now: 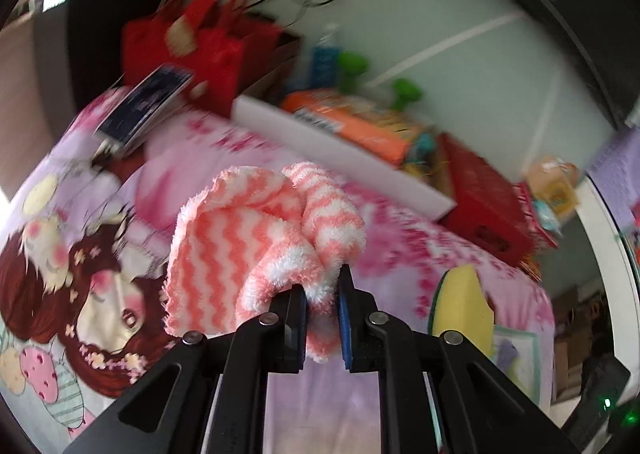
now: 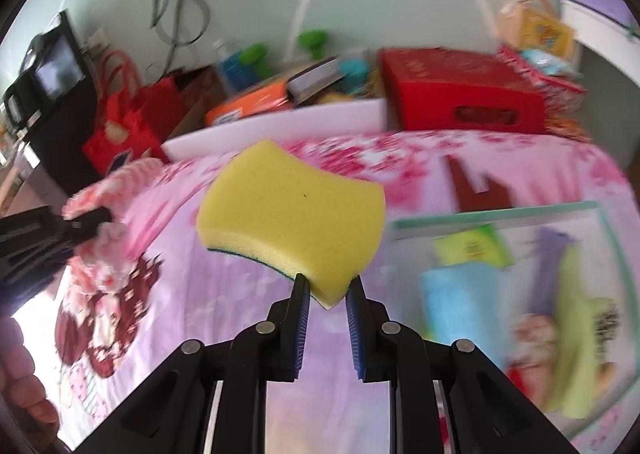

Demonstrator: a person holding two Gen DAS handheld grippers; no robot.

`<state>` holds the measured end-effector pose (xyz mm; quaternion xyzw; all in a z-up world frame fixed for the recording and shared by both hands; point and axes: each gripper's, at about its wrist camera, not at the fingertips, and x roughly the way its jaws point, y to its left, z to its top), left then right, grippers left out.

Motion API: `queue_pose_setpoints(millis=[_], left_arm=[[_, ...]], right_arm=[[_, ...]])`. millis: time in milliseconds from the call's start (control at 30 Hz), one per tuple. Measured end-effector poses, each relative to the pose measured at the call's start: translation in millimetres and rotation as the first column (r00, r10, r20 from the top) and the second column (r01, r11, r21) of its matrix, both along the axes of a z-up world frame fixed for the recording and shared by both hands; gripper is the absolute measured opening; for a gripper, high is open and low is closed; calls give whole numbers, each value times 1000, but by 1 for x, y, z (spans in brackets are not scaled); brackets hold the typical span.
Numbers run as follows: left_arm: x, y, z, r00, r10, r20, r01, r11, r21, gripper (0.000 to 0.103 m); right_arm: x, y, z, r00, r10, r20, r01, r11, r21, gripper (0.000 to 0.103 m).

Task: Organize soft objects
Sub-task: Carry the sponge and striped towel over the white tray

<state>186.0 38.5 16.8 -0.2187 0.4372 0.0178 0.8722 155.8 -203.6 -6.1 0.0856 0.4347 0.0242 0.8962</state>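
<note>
Seen L to R: a fluffy pink-and-white striped cloth [image 1: 256,246] is pinched by one bunched fold in the left gripper [image 1: 322,294] – jaws narrow, pads pressed on the fabric, rest of it hanging clear above the pink cartoon-print bedspread [image 1: 420,254]; in the right wrist view the same cloth is only a blur at the left edge. The yellow sponge [image 2: 292,214] is clamped at one corner by the right gripper [image 2: 328,290], jaws narrow, held tilted above the spread w/ a dark scouring layer just showing beneath. At far right a clear bin [image 2: 496,214] holds soft items – blue, green, yellow-green – too smeared to be named. Clutter at the back (red bag [image 1: 192,38], white tray [image 2: 280,126], red box [image 2: 460,102]) is blurred; contents can't be made out.
</note>
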Motion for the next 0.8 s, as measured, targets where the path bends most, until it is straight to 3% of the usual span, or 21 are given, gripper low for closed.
queue_pose_setpoints(millis=[200,400,667,800], left_arm=[[-9,-52,37,983,-141,114,136,990,47,13],[-13,-110,46,946,-292,145,279,955,99,14],[-25,-179,42,879,-456,138,439,888,136,14],[-38,-227,35,818,-561,127,538,824,177,14]], right_arm=[[-10,-58,6,987,-163,-5,163,986,-14,20],[-23,-112,1,954,-297,-28,297,955,-26,20],[-43,-164,-3,903,-428,-45,427,904,-31,20],[-49,-178,-8,881,-469,-59,468,883,-26,20]])
